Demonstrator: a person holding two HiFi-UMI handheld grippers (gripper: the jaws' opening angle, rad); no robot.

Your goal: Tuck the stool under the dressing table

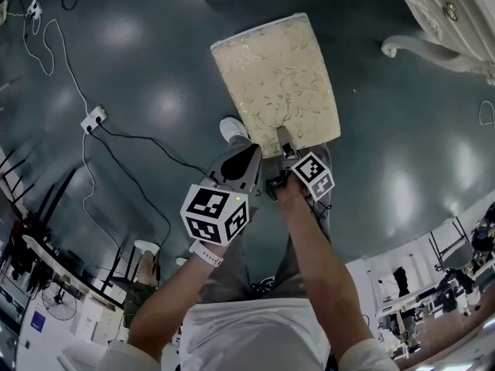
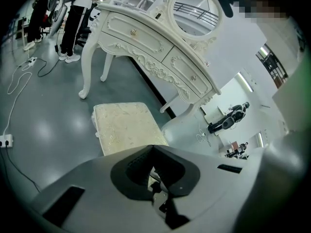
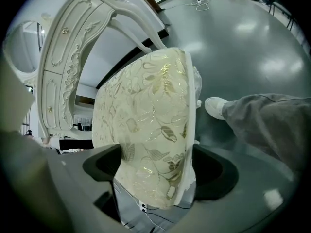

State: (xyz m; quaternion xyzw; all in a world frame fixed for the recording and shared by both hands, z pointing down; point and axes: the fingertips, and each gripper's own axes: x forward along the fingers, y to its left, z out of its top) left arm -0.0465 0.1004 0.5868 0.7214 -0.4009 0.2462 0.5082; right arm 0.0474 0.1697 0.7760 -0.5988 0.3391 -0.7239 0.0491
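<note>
The stool (image 1: 274, 83) has a cream cushion with a gold leaf pattern and stands on the dark floor straight ahead of me. My right gripper (image 1: 285, 142) is shut on the stool's near edge; in the right gripper view the cushion (image 3: 150, 125) fills the gap between the jaws of the right gripper (image 3: 155, 171). My left gripper (image 1: 249, 154) hovers just left of it, beside the near edge, with its jaws together and nothing between them. Beyond the left gripper (image 2: 153, 148) lies the stool (image 2: 129, 127). The white carved dressing table (image 1: 437, 18) stands at the far right, also (image 2: 146, 45).
A power strip (image 1: 93, 119) and loose cables (image 1: 131, 168) lie on the floor to the left. My shoe (image 1: 232, 128) is next to the stool. An oval mirror (image 2: 197, 16) tops the table. A person's legs (image 2: 73, 23) stand beyond its far end.
</note>
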